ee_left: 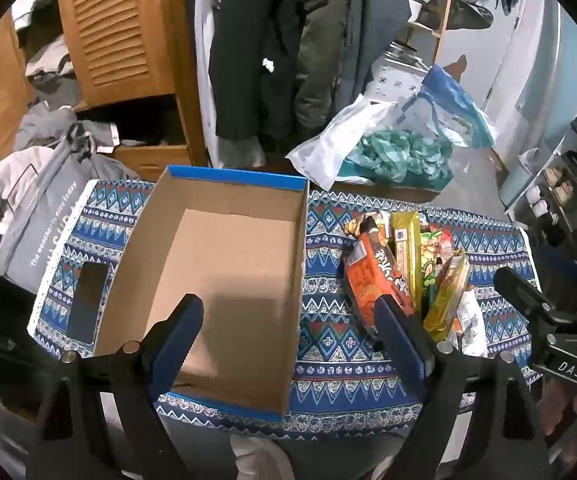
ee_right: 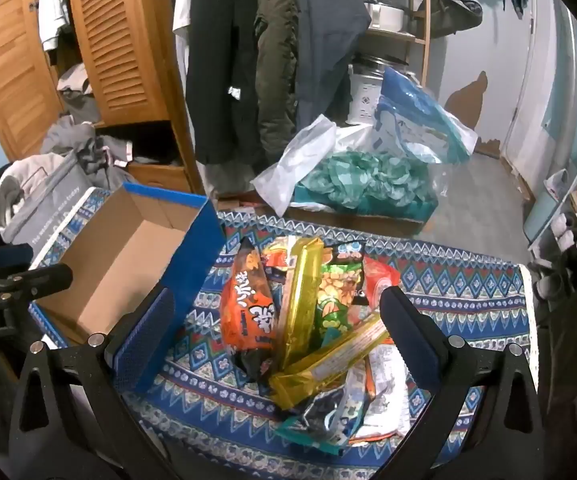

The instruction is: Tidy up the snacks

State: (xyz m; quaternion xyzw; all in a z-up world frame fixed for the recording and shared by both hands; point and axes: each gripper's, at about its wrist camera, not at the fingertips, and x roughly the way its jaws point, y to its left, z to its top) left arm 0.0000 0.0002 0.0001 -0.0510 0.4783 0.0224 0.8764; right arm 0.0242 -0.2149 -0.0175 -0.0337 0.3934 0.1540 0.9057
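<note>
From the left wrist, the left hand-held gripper point(ee_left: 288, 336) is seen spread wide, nothing between its fingers, above an open cardboard box point(ee_left: 216, 276) on the patterned desk point(ee_left: 328, 380). "The weather is nice today" can be read on a grey bag point(ee_left: 36, 232); "DAS" is printed on the right hand-held gripper point(ee_left: 548, 336).

From the right wrist, that gripper is likewise spread, nothing pinched, over the snack pile point(ee_right: 312, 320). An orange packet point(ee_right: 248, 304) carries script too small to be read; lower packets are hidden
</note>
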